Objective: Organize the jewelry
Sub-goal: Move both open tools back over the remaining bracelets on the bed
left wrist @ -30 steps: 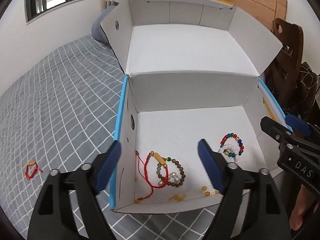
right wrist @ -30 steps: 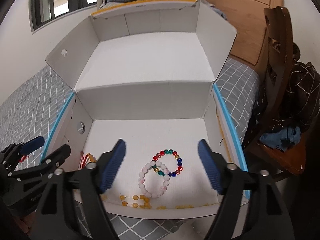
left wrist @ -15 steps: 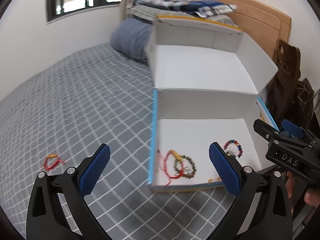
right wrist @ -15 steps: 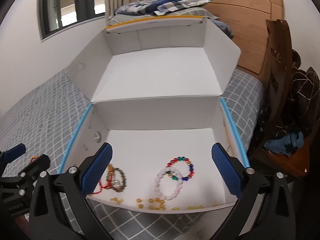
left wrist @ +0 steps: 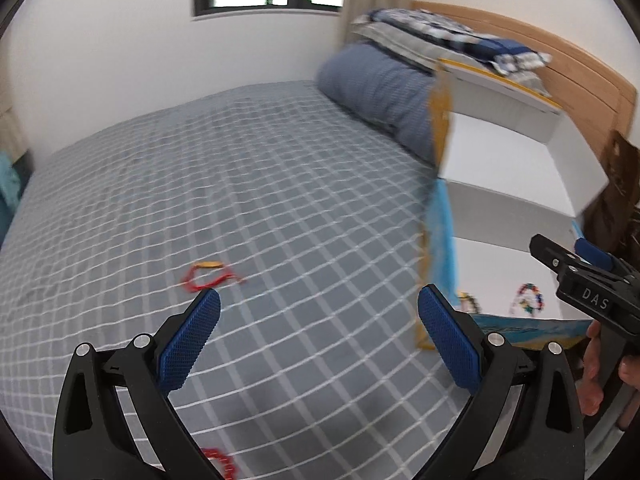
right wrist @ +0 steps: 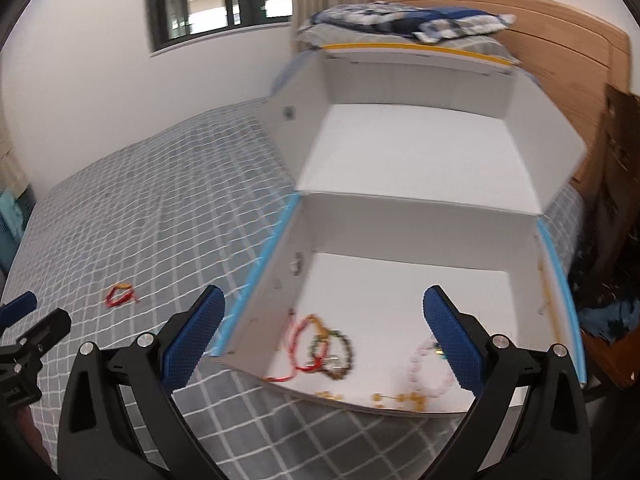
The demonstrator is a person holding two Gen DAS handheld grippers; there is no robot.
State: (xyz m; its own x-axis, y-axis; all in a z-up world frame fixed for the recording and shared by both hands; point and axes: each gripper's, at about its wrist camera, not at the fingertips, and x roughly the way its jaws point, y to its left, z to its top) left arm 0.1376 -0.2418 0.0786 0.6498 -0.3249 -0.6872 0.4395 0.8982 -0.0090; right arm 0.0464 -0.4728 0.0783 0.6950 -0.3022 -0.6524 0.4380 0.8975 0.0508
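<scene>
Left gripper [left wrist: 319, 325] is hanging over the grey checked bedspread [left wrist: 248, 184] with its jaws spread wide and nothing between the blue pads [left wrist: 188, 344]. A red cord bracelet [left wrist: 208, 276] with a yellow bead is lying on the bedspread just beyond the left pad (blurred in both views). A second bit of red beading [left wrist: 218, 460] is peeking out at the bottom edge between the gripper's arms; too cropped to identify.

Right gripper [right wrist: 324, 328] is also gaping wide and carrying nothing, pointing at the near edge of the white cardboard box [right wrist: 400, 288] with blue-trimmed sides and its lid flaps standing up. The box is sitting on the bedspread, well right of the loose red bracelet [right wrist: 120, 295].

Inside the box, along the near wall:
- red cord bracelet [right wrist: 302, 344] at the left
- brown-green beaded bracelet [right wrist: 338, 354] overlapping it
- pale pink beaded bracelet [right wrist: 426, 372] partly hidden behind the right pad [right wrist: 452, 340]
- strand of amber beads [right wrist: 400, 398] running along the front edge
- multicoloured beaded bracelet [left wrist: 530, 299] (visible only from the left wrist)

Blue-grey pillow [left wrist: 384, 92] and folded plaid bedding [right wrist: 404, 24] are lying against the wooden headboard [right wrist: 560, 64] behind the box.
</scene>
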